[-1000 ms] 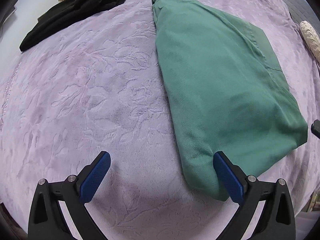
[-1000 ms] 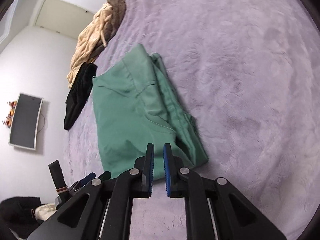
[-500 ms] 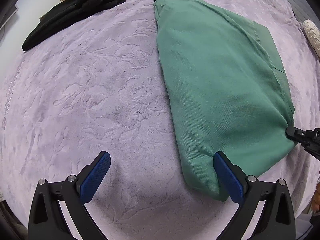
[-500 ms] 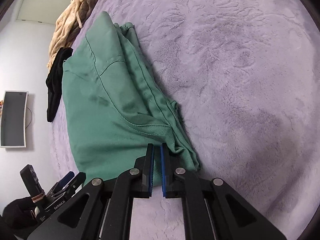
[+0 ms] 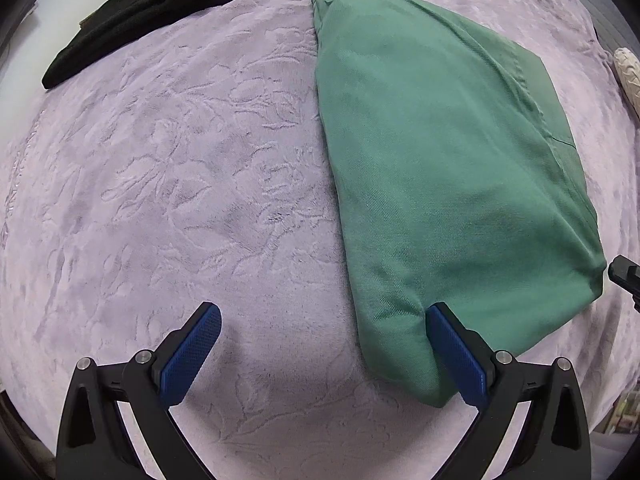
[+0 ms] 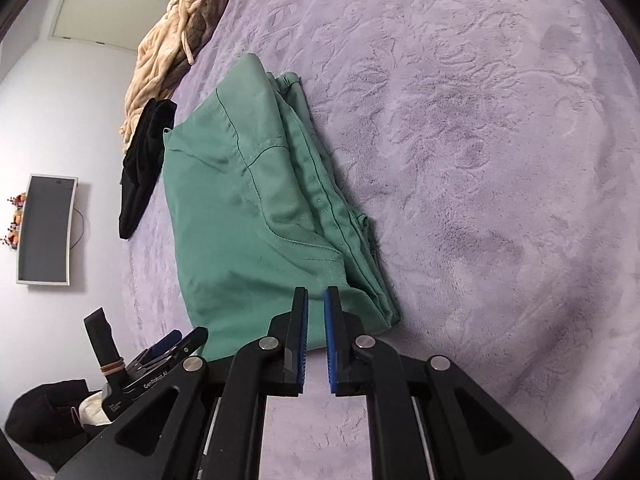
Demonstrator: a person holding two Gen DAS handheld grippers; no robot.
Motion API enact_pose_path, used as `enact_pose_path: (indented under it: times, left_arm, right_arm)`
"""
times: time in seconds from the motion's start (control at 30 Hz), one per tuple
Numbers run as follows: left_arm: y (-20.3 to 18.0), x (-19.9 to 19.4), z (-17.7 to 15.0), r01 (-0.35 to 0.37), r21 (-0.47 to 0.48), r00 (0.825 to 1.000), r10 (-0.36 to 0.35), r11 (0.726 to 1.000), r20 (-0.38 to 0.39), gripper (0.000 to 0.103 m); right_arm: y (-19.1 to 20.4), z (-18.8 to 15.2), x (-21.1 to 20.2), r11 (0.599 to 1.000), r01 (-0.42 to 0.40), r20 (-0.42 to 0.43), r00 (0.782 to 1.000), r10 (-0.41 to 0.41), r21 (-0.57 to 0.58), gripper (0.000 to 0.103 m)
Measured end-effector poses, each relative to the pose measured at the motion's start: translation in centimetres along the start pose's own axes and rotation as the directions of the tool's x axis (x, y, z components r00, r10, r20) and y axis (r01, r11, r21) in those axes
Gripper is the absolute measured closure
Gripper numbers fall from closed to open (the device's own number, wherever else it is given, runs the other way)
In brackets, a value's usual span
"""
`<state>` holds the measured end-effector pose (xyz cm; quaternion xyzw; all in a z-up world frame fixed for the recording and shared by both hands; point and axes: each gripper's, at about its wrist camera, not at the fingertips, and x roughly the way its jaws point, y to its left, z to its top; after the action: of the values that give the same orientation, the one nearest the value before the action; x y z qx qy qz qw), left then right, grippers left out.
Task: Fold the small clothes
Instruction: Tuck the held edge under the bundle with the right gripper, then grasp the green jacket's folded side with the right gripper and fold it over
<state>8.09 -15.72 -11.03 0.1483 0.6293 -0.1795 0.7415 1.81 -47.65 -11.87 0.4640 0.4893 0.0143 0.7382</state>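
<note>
A folded green cotton garment (image 5: 448,168) with dark stitched seams lies flat on a bed spread with a lilac plush blanket (image 5: 180,184) embossed in a floral pattern. In the right wrist view its layered hems and a curved pocket seam (image 6: 280,148) show along one edge. The left hand-held gripper (image 5: 324,340) is spread wide, pointing down, its right blue pad touching the garment's near corner and its left pad over bare blanket. The right hand-held gripper (image 6: 316,300) has its jaws almost pressed together with nothing between them, tips just over the garment's near edge. A black garment (image 6: 144,160) and a beige knitted one (image 6: 164,52) lie further off on the blanket. A dark screen (image 6: 46,228) hangs on the pale wall.
</note>
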Motion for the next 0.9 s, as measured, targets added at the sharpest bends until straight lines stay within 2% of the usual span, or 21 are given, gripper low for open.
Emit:
enact_pose_path:
  times: [0.1,0.2,0.37,0.43,0.47,0.5,0.6,0.83,0.9]
  left_arm:
    - [-0.2,0.3,0.2,0.007,-0.001,1.000,-0.007,1.000,-0.015,0.000]
    - [-0.3,0.7,0.5,0.045,0.009,0.998,-0.044,0.999,-0.043,0.000]
    - [0.0,0.1,0.8,0.067,-0.013,0.997,-0.068,0.998,-0.029,0.000]
    - [0.5,-0.7,1.1,0.104,-0.049,0.994,-0.104,0.993,-0.010,0.000]
    - [0.7,-1.2,1.4,0.117,-0.063,0.993,-0.117,0.991,0.005,0.000]
    - [0.8,-1.6,1.7,0.125,-0.071,0.992,-0.124,0.990,0.017,0.000]
    - [1.4,-2.2,3.3,0.149,-0.084,0.989,-0.146,0.985,0.038,0.000]
    - [1.8,-0.5,6.1,0.180,-0.133,0.984,-0.177,0.975,0.034,0.000]
    - [1.9,0.1,6.2,0.197,-0.144,0.980,-0.192,0.970,0.043,0.000]
  right_arm:
    - [0.5,0.1,0.6,1.000,-0.009,-0.014,1.000,0.009,-0.003,0.094]
    - [0.9,0.2,1.0,1.000,-0.023,-0.030,0.999,0.023,-0.004,0.094]
    - [1.8,0.8,1.1,0.999,-0.030,-0.061,0.998,0.027,-0.040,0.093]
    - [2.0,1.4,0.9,0.998,-0.028,-0.062,0.998,0.025,-0.055,0.073]
    - [2.0,1.7,0.7,0.998,-0.027,-0.056,0.998,0.024,-0.061,0.046]
    - [2.0,2.0,0.6,0.997,-0.033,-0.047,0.998,0.030,-0.066,0.034]
    - [2.2,3.2,0.5,0.996,-0.042,-0.045,0.998,0.038,-0.078,0.034]
    - [1.9,6.1,2.0,0.993,-0.031,-0.061,0.998,0.025,-0.110,0.033]
    - [1.7,7.0,2.7,0.993,-0.034,-0.069,0.997,0.027,-0.114,0.028]
